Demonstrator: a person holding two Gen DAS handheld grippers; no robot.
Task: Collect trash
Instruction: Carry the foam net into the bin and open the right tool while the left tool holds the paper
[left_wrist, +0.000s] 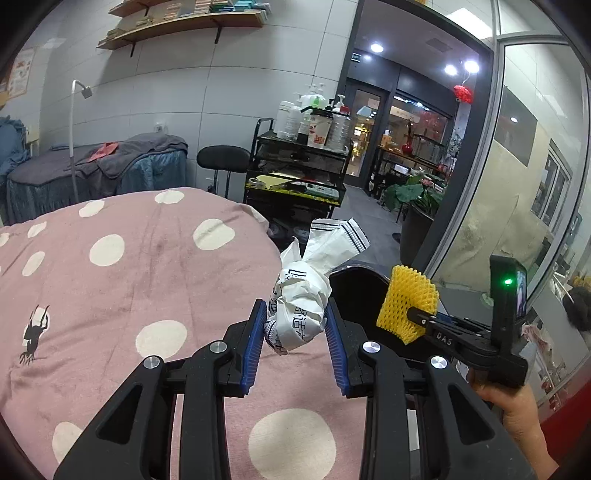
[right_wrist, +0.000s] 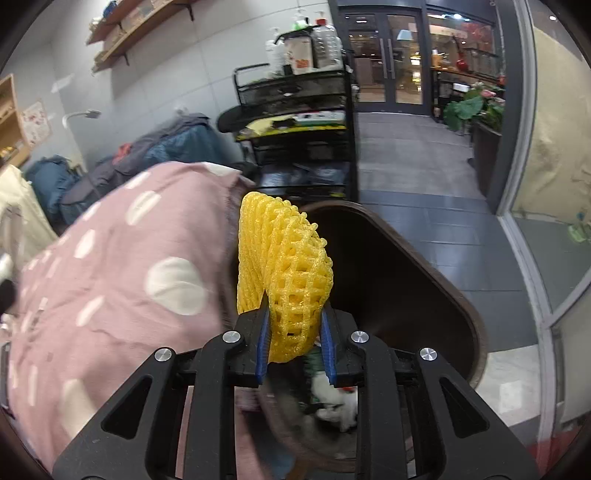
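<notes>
The left gripper (left_wrist: 295, 328), black with blue ribbed pads, is clamped on a crumpled white paper wrapper printed with dark characters (left_wrist: 303, 306); the wad sits between both pads, and its twisted upper end, edged with a striped border, flares up and to the right above the fingertips. It is held above the edge of a pink bedspread with large cream polka dots (left_wrist: 129, 295). To its right, in the left wrist view, the right gripper (left_wrist: 415, 315) reaches in from the side, carried by a bare hand (left_wrist: 517, 413), and pinches a yellow foam mesh fruit sleeve (left_wrist: 408, 302). The right wrist view shows that sleeve (right_wrist: 286, 280) standing upright between the narrowly set blue pads of the right gripper (right_wrist: 293, 339), both pads pressed against its lower part, the net fanning out above them. Just behind and beneath it lies the dark brown rounded bin (right_wrist: 424, 288), set beside the bed's corner, with white scraps blurred at its bottom. A black wire trolley loaded with bottles (right_wrist: 295, 110) stands beyond the bed, well apart.
</notes>
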